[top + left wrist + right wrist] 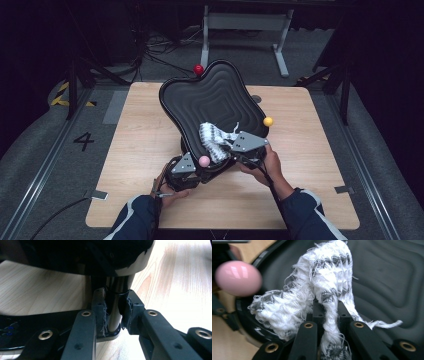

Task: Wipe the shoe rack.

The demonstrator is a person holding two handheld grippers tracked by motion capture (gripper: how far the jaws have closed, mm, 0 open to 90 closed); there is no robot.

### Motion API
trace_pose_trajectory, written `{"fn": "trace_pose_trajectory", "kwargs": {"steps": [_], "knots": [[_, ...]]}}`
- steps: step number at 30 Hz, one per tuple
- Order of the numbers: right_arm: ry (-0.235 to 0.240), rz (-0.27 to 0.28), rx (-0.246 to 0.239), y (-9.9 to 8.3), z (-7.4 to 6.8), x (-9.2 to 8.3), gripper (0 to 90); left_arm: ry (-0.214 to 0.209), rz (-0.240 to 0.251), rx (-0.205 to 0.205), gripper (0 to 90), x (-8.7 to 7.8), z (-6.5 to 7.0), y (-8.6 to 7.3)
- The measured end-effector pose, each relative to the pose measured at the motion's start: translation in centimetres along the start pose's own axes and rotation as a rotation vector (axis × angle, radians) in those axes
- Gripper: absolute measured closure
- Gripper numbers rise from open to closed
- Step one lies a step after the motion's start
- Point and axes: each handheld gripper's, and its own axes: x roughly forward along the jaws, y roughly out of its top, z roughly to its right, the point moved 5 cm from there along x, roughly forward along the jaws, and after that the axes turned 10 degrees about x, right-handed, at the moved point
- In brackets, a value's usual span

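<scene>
Cloth (322, 287), white with a grey pattern and frayed edges, lies bunched on the near part of the black ridged tray (210, 95), which stands tilted over the middle of the wooden table (310, 165). Your right gripper (328, 311) has its jaws clamped on a fold of that cloth. Your left gripper (113, 317), at the tray's near-left edge, has its jaws closed on the shiny metal post (115, 310) under the tray. A pink ball (238, 277) sits just left of the cloth.

Black numeral "4" (83, 141) on the grey floor (45, 150) (left of the table (140, 150)), nothing else legible
</scene>
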Motion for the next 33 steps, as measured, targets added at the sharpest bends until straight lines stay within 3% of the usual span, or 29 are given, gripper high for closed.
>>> {"fn": "trace_pose_trajectory", "kwargs": {"steps": [4,10,12,16,19,20,22,23,24,25,29,31,33], "knots": [[0.016,-0.01,-0.027,0.1,-1.2,0.3,82.1,0.002,0.001,0.001,74.1,0.0,0.0,0.0],[-0.021,-0.016,-0.034,-0.2,-0.7,0.6,82.0,0.003,-0.002,0.002,74.1,0.0,0.0,0.0],[-0.046,-0.014,-0.004,-0.5,0.6,0.6,82.0,0.002,0.0,0.002,74.1,0.0,0.0,0.0],[-0.092,-0.022,0.007,-0.7,1.9,0.5,82.0,0.001,0.004,0.0,74.1,0.0,0.0,0.0],[-0.161,-0.044,0.043,-1.4,4.5,0.2,82.0,0.0,0.004,-0.002,74.1,0.0,0.0,0.0],[-0.161,-0.044,0.043,-1.4,4.5,0.2,82.0,0.0,0.004,-0.002,74.1,0.0,0.0,0.0],[-0.199,-0.062,0.076,-2.1,6.2,0.0,82.0,-0.001,0.006,-0.002,74.1,0.0,0.0,0.0],[-0.239,-0.074,0.119,-2.9,7.7,-0.5,82.0,-0.004,0.006,-0.002,74.1,0.0,0.0,0.0],[-0.239,-0.074,0.119,-2.9,7.7,-0.5,82.0,-0.004,0.006,-0.002,74.1,0.0,0.0,0.0],[-0.278,-0.094,0.139,-3.6,8.9,-0.9,82.0,-0.003,0.007,-0.004,74.1,0.0,0.0,0.0],[-0.277,-0.081,0.188,-4.8,10.3,-1.6,82.1,0.009,-0.001,0.0,74.1,0.0,0.0,0.0],[-0.278,-0.081,0.19,-4.8,10.3,-1.7,82.1,0.01,0.0,0.0,74.1,0.1,0.0,0.0],[-0.31,-0.091,0.168,-4.7,9.9,-1.7,82.1,0.005,0.002,-0.002,74.1,0.1,-0.1,0.0]]}}
